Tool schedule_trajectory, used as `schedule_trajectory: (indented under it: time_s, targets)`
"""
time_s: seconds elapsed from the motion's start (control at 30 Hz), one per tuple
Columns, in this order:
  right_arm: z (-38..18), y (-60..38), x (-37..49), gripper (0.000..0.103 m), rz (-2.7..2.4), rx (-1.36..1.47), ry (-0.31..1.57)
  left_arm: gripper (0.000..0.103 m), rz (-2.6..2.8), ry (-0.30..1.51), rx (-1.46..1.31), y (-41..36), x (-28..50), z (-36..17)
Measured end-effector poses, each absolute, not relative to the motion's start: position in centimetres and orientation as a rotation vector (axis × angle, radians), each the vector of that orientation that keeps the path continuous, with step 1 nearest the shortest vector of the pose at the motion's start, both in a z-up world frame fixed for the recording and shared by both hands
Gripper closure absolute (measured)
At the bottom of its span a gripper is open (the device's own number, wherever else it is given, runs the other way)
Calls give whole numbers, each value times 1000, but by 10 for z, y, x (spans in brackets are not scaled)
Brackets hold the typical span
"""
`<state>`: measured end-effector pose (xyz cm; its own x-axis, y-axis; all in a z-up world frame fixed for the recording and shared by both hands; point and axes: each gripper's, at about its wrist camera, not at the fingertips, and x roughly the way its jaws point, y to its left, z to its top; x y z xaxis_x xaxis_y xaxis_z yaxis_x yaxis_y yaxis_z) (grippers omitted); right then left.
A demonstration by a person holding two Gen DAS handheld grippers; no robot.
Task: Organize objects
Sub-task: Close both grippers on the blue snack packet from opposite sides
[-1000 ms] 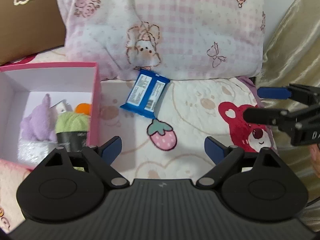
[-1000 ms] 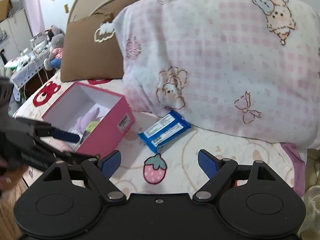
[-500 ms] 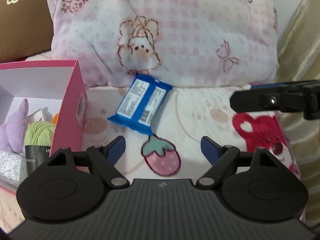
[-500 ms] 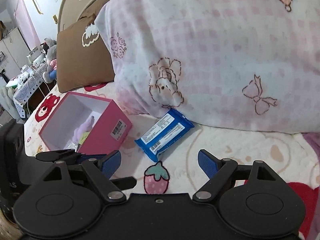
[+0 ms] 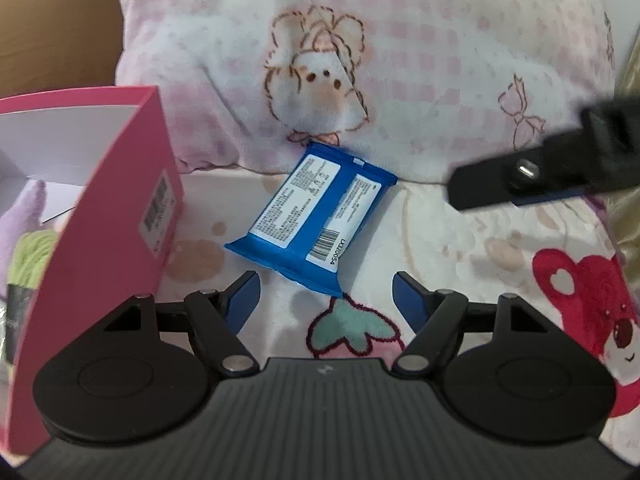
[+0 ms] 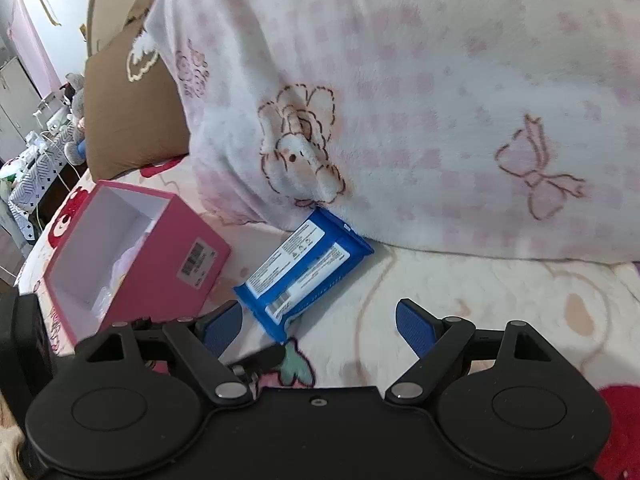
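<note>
In the left wrist view, the left gripper (image 5: 326, 294) is at the bottom centre, its two blue pads apart with nothing between them; its jaws have just been closing a little. Just above the pads, in the middle of the frame, a blue packet (image 5: 314, 222) with white printed labels and a barcode lies flat on the cartoon bedsheet (image 5: 460, 264). Its upper end touches the pink checked pillow (image 5: 360, 60), which fills the top of the frame. At the left edge stands an open pink box (image 5: 116, 216), near the packet but not touching it. Inside it a purple plush toy (image 5: 28, 216) and a green yarn ball (image 5: 30, 256) are partly visible. From the right edge a black finger of the right gripper (image 5: 532, 178) reaches in, blurred.

In the right wrist view, the right gripper (image 6: 318, 324) is at the bottom centre with its pads wide apart and empty. The blue packet (image 6: 302, 270) lies just above the left pad, under the edge of the pillow (image 6: 420, 100). The pink box (image 6: 160, 256) is at the middle left, and a brown cushion (image 6: 128, 120) is in the upper left behind it.
</note>
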<state>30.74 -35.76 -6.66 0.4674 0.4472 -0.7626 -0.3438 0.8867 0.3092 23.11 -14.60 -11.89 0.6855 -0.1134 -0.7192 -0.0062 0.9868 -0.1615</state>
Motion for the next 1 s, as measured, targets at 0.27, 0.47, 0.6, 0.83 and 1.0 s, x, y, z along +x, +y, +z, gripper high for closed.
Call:
schedule_trajectory:
  time_s: [0.27,0.47,0.6,0.83,1.0]
  targets:
    - [-85,-343,342,24,467,98,1016,44,-44,818,-130,-142,236,-135]
    - [-90,-353,340,34,453,163,970,44,-81,769,-133,-138,232,-131]
    - [-99,-354,348,42,457,173,994,47,-75,753,-138,-139,236,-135]
    - [-107,-340,373,51,494,79,1007,64,-104,754,-122,-135,241,-147]
    - [-131,-341,396,51,490,120,1053,64,-91,736,-110,-138,240,-153]
